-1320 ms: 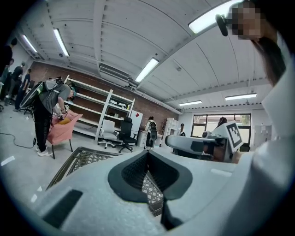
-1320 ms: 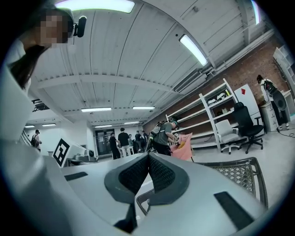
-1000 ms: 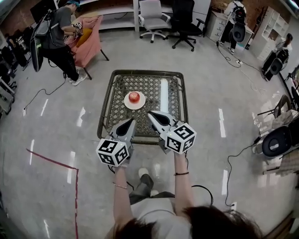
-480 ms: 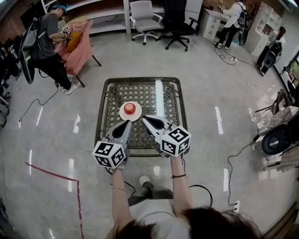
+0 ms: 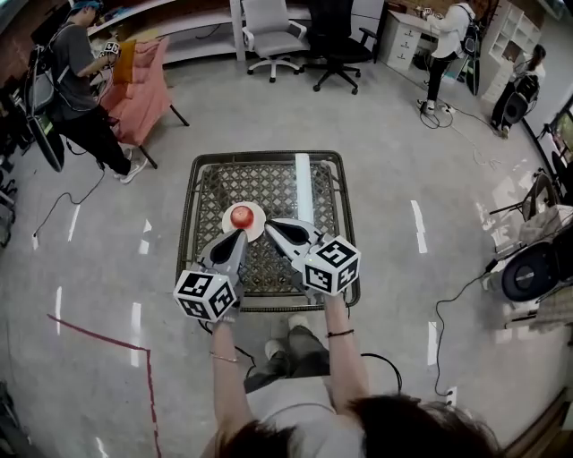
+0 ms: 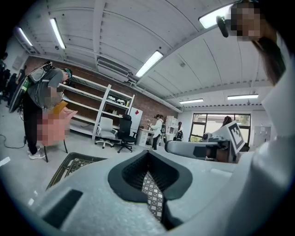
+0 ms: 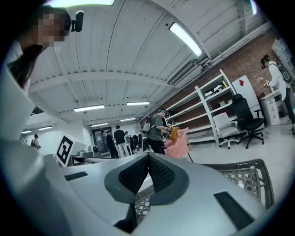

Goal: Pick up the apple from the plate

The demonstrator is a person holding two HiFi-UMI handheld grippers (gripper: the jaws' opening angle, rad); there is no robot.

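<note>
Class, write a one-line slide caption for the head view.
Shut and empty, the left gripper and right gripper hover over a mesh table, near the apple on its plate.

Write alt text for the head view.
A red apple sits on a white plate on a metal lattice table, seen from above. A person's left gripper and right gripper, jaws shut and empty, point at it with their tips close to the plate. Beyond stand office chairs and other people.
</note>
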